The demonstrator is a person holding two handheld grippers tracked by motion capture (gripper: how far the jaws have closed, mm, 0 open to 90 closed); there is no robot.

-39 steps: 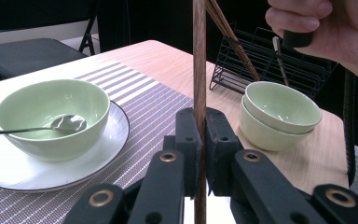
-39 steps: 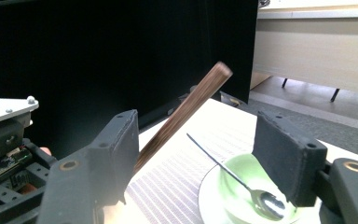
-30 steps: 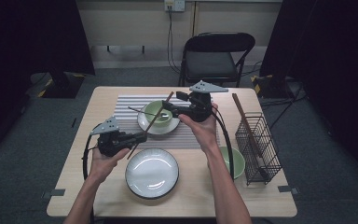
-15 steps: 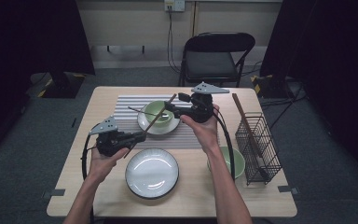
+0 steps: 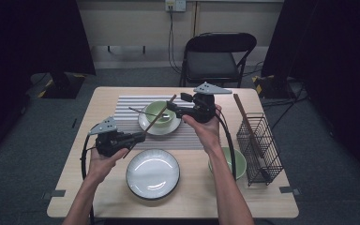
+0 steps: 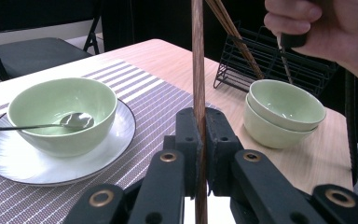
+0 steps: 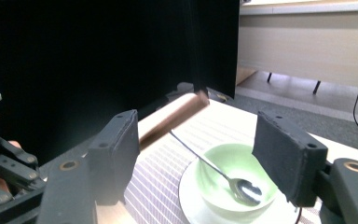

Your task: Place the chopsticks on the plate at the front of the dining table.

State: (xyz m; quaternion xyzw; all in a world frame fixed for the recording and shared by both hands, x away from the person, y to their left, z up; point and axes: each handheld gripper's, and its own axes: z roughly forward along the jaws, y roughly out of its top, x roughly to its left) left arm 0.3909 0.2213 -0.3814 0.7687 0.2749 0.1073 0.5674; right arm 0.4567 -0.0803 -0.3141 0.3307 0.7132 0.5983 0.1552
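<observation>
While I watched from the desk, the scene read like this:

Left gripper (image 5: 138, 137): I had its jaws clamped tight on a chopstick (image 5: 158, 117), low on the stick; in the left gripper view the pads (image 6: 189, 140) pressed on it from both sides.

Chopstick: it slanted up from the left gripper over the edge of the white plate (image 5: 146, 127) and ended near the right gripper; its upper end showed blurred between the right gripper's jaws in the right gripper view.

Right gripper (image 5: 174, 111): I kept its jaws wide apart, holding nothing; the pads (image 7: 119, 149) stood clear of the stick, above the bowl.

Green bowl (image 5: 160, 112): it sat on the white plate, on the striped mat (image 5: 192, 136), with a spoon (image 7: 223, 177) lying in it, the handle sticking out over the rim.

Empty plate (image 5: 153, 173): it lay near my edge of the table (image 5: 262, 206), between my forearms.

Stacked green bowls (image 6: 284, 112): two of them, nested, stood just beside the wire rack (image 5: 258, 145).

Wire rack: it stood at the right of the table with another stick (image 5: 246, 123) leaning out of it.
</observation>
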